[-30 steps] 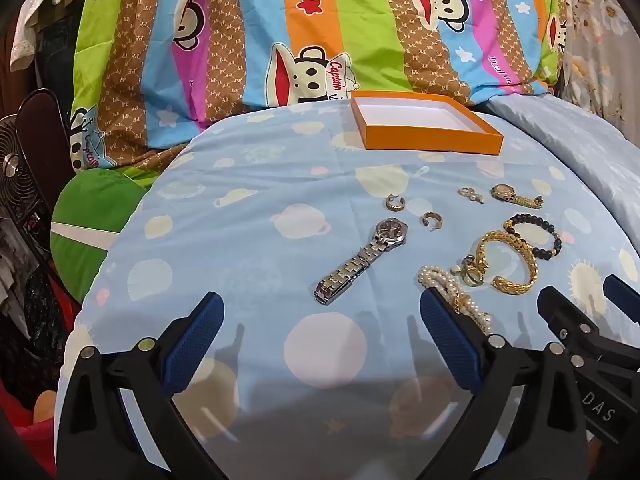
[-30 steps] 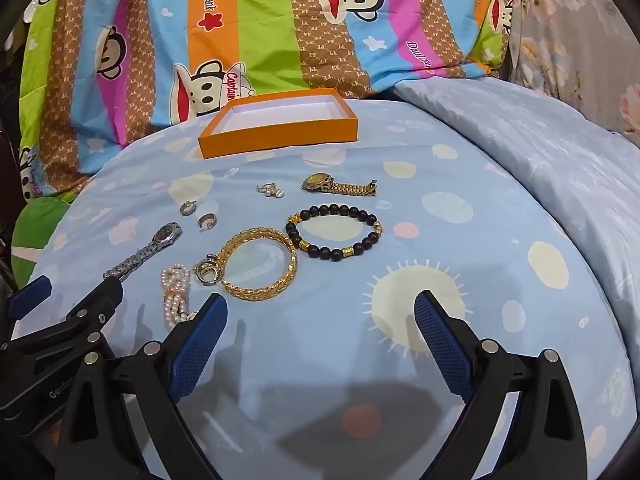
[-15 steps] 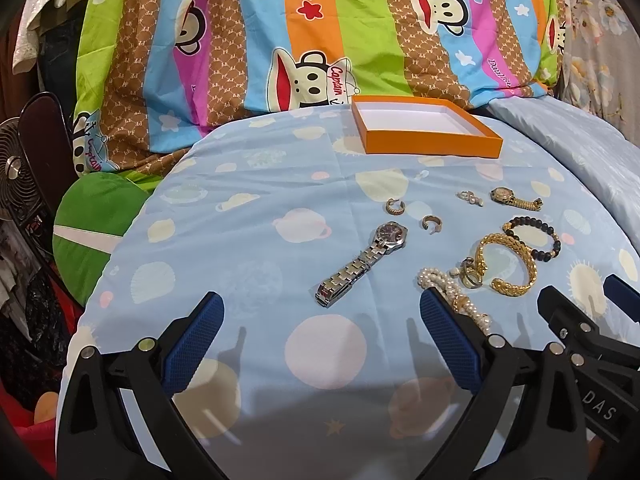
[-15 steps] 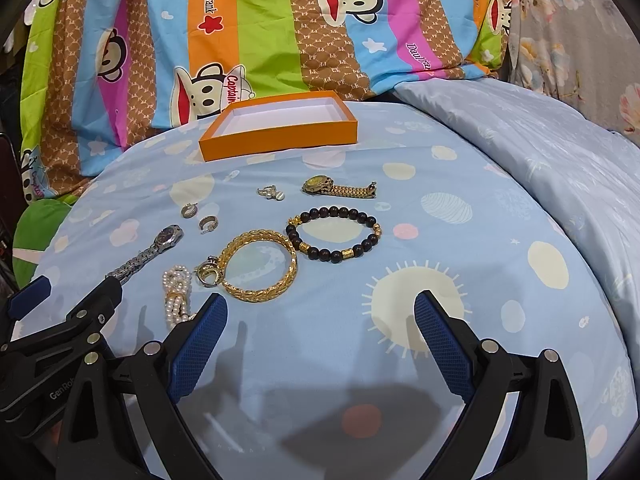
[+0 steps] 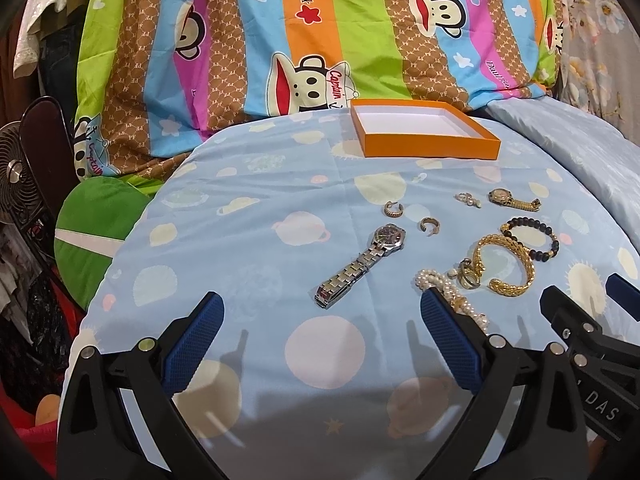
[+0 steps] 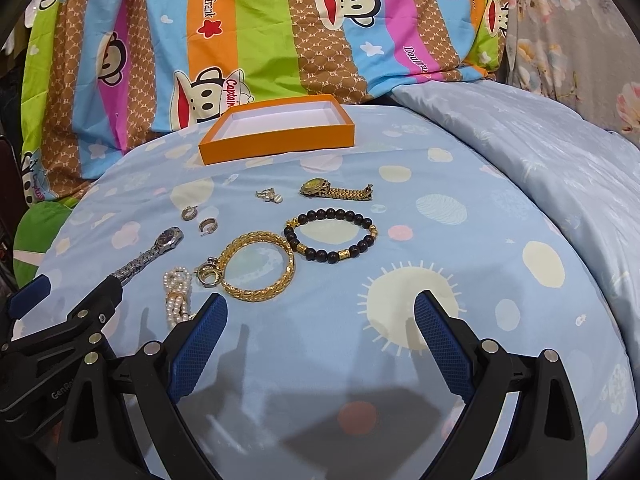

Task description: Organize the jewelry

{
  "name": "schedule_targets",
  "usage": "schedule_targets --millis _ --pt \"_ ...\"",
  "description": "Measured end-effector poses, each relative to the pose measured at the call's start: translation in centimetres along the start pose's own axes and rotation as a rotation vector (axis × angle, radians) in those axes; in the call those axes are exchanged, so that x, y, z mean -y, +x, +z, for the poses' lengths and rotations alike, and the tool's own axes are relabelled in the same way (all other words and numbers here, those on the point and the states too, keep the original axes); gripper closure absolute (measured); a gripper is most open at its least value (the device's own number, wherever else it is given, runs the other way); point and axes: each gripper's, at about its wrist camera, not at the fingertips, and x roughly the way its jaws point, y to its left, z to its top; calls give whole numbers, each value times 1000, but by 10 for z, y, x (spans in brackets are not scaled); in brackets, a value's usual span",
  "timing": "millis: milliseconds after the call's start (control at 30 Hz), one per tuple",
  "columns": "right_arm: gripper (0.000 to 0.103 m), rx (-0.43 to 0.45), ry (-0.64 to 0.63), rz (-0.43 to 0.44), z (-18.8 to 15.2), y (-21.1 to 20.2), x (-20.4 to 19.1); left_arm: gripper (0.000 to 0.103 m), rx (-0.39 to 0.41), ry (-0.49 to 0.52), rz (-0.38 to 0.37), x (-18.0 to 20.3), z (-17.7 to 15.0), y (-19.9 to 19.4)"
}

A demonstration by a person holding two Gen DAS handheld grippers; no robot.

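Jewelry lies spread on a light blue sheet. A silver watch (image 5: 362,265) (image 6: 149,254), a pearl bracelet (image 5: 448,294) (image 6: 177,294), a gold chain bracelet (image 5: 505,265) (image 6: 258,266), a black bead bracelet (image 5: 534,237) (image 6: 331,236), a gold watch (image 5: 513,199) (image 6: 335,190), two small hoop earrings (image 5: 429,226) (image 6: 207,225) and a pearl ring (image 6: 269,195) rest apart. An empty orange box (image 5: 430,145) (image 6: 276,145) sits at the far side. My left gripper (image 5: 320,336) hangs open short of the silver watch. My right gripper (image 6: 320,336) is open, nearer than the bracelets.
A striped cartoon-print quilt (image 5: 320,32) rises behind the box. A pale blue duvet (image 6: 540,152) lies folded at the right. A green cushion (image 5: 92,240) and a black fan (image 5: 16,184) stand off the bed's left edge.
Both grippers have drawn slightly back and up, so the jewelry and box sit a little farther away. Nothing was touched or moved.
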Motion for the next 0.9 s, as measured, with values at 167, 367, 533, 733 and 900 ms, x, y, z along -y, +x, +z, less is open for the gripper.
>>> schedule_targets --millis 167,367,533,733,900 --pt "10 0 -2 1 0 0 0 7 3 -2 0 -1 0 0" --pt "10 0 -5 1 0 0 -1 7 1 -3 -3 -1 -1 -1" --pt "10 -1 -5 2 0 0 -2 7 4 0 -6 -2 -1 -2" --pt "10 0 -6 1 0 0 -2 7 2 -1 -7 -2 0 -1" --pt "10 0 -5 2 0 0 -2 7 3 0 -8 -2 0 -1"
